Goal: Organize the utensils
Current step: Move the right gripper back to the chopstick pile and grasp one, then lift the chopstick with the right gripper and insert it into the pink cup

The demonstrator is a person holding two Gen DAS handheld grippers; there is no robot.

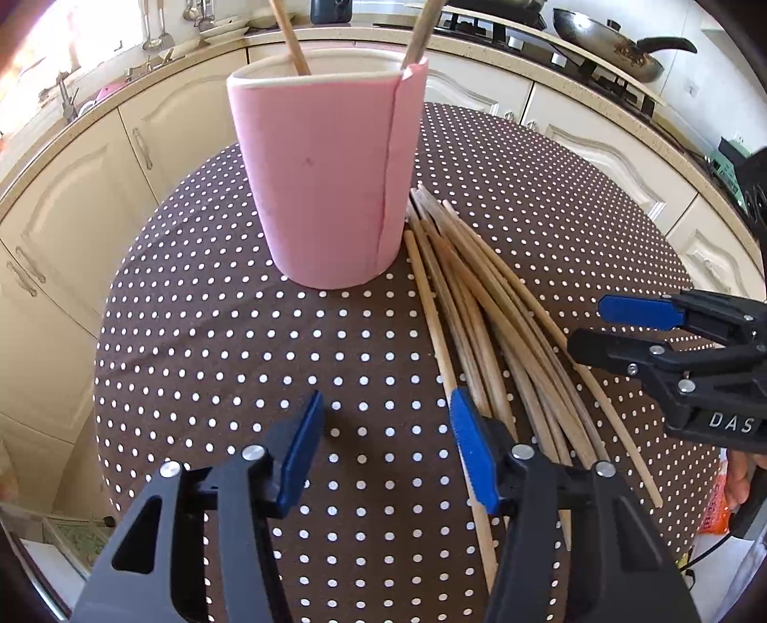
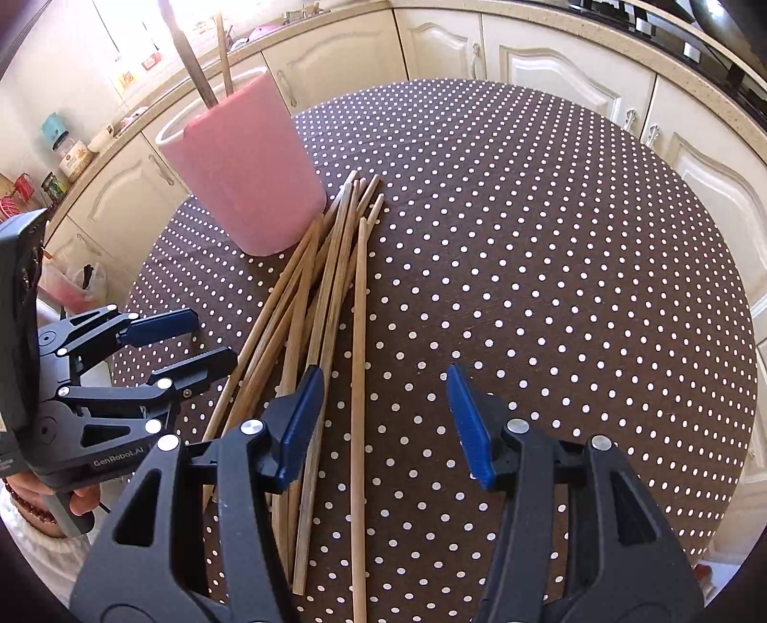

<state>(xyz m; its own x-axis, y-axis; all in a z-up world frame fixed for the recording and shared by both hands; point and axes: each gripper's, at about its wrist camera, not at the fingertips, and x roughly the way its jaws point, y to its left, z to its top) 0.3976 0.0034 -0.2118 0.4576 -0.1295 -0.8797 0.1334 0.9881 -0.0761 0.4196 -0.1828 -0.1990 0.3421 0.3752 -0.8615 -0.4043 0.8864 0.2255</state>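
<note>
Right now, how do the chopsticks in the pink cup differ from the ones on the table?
The chopsticks in the pink cup number two and stand leaning on the rim; the pile on the table is many, lying flat and fanned beside the cup. The cup hides the standing pair's lower ends; the pile shows full length. Both are plain light wood.

A loose bundle of pale wooden chopsticks [image 1: 484,306] lies flat on the dotted tabletop [image 1: 287,345], thin tips fanning out beside the base of an upright pink holder [image 1: 326,177]. Two more chopsticks [image 1: 292,38] stand leaning inside the holder.
</note>
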